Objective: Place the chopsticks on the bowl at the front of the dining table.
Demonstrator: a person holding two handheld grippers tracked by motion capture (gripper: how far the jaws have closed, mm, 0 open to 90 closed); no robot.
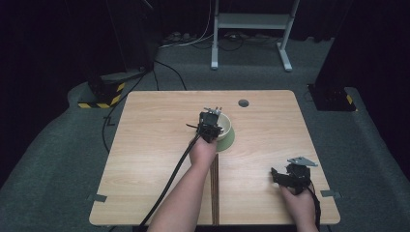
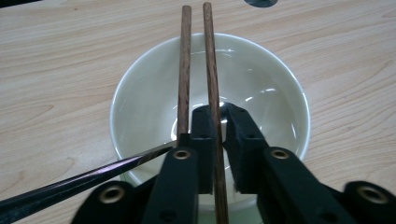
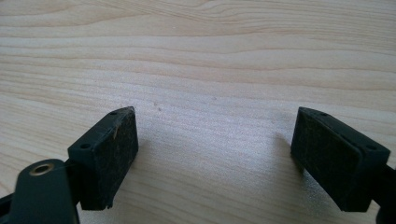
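Observation:
A white bowl (image 1: 225, 126) (image 2: 261, 88) stands on a green mat (image 1: 233, 140) in the middle of the table. Two brown wooden chopsticks (image 2: 185, 56) lie across the bowl's rim, pointing away from me. My left gripper (image 1: 209, 126) (image 2: 219, 112) hovers over the bowl's near side. One chopstick (image 2: 210, 60) runs between its jaws against the left pad, with a gap to the right pad; the other lies outside the left jaw. My right gripper (image 1: 278, 176) (image 3: 215, 154) rests low over bare wood at the front right, jaws wide with nothing between them.
A dark glossy slender rod (image 2: 84, 179) slants in from the lower left up to the left jaw. A round grey hole (image 1: 243, 103) sits behind the bowl. A dark seam (image 1: 215, 188) runs to the front edge. The light wooden table (image 1: 145, 145) is bordered by grey floor.

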